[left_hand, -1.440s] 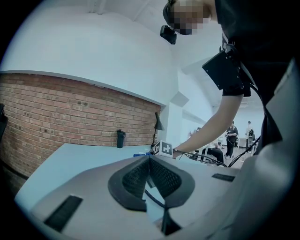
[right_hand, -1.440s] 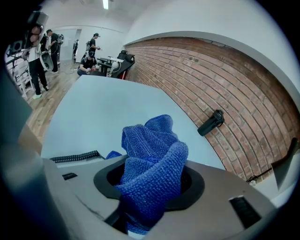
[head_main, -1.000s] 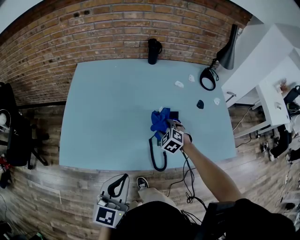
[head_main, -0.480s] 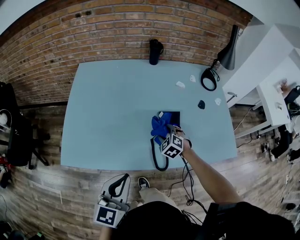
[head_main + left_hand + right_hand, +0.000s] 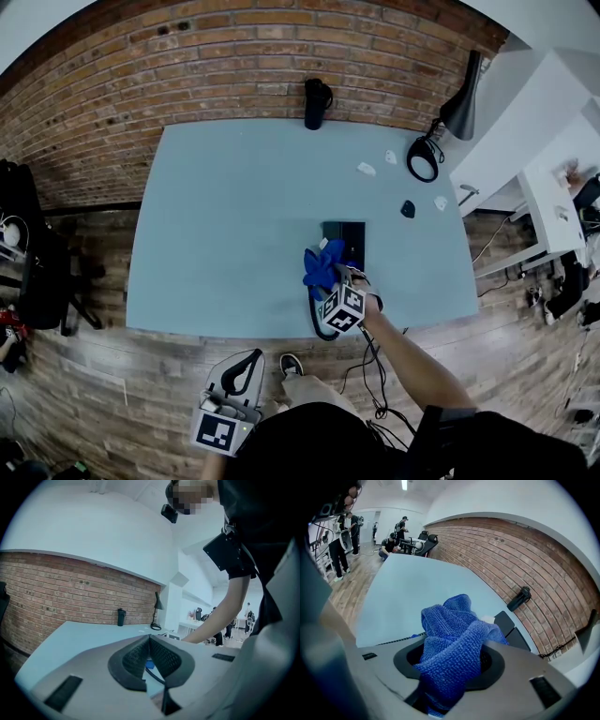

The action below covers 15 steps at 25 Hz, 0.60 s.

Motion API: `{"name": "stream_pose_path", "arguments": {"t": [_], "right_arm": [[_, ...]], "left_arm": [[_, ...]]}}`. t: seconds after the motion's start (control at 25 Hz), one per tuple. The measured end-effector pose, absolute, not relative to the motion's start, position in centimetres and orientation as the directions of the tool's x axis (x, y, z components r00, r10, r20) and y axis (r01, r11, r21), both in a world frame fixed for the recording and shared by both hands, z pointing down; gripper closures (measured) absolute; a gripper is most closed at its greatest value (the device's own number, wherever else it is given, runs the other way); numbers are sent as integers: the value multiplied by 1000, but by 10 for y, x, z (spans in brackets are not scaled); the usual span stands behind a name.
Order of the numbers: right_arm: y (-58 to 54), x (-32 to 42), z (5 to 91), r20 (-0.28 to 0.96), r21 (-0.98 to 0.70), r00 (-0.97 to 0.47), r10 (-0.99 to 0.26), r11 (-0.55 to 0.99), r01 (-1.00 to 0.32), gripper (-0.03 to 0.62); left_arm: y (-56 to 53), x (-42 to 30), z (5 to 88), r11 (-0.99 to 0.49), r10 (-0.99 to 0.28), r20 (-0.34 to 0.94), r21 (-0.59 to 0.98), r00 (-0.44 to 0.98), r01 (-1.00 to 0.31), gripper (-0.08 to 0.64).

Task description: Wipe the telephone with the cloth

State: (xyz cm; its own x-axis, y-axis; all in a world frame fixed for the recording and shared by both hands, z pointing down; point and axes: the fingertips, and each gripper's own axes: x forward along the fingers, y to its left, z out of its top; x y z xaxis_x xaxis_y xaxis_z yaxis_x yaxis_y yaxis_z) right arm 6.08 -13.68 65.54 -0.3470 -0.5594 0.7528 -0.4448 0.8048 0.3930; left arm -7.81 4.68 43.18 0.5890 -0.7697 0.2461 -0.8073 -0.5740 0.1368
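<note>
Cloth [image 5: 322, 266] now nearer, telephone [image 5: 344, 240] mostly bare behind; lamp [image 5: 459, 108] well apart.

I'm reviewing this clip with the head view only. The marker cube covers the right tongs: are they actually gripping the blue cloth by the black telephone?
Observer: Yes. The right gripper view shows the right tongs shut on the blue knitted microfibre cloth, which bunches up out of them.
Operator: And the left tongs, down by the person's legs?
Observer: The left gripper view shows the left tongs with their tips together and nothing between them.
Operator: Where are they aimed?
Observer: Across the pale blue table, towards the black cylindrical bottle at the red brick wall.
</note>
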Motion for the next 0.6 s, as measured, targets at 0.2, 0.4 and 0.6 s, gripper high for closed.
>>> {"name": "stream_pose_path", "arguments": {"t": [0.2, 0.4, 0.6], "right_arm": [[-122, 59, 663, 752, 389, -356, -555, 809, -440, 396], [-101, 55, 674, 761, 409, -355, -543, 827, -386, 393], [-77, 52, 688, 774, 413, -358, -522, 845, -338, 393]], "left_arm": [[50, -75, 435, -576, -765, 252, 144, 592, -805, 560], [50, -73, 436, -579, -760, 253, 156, 599, -800, 560], [50, -68, 437, -588, -754, 252, 154, 607, -794, 560]]}}
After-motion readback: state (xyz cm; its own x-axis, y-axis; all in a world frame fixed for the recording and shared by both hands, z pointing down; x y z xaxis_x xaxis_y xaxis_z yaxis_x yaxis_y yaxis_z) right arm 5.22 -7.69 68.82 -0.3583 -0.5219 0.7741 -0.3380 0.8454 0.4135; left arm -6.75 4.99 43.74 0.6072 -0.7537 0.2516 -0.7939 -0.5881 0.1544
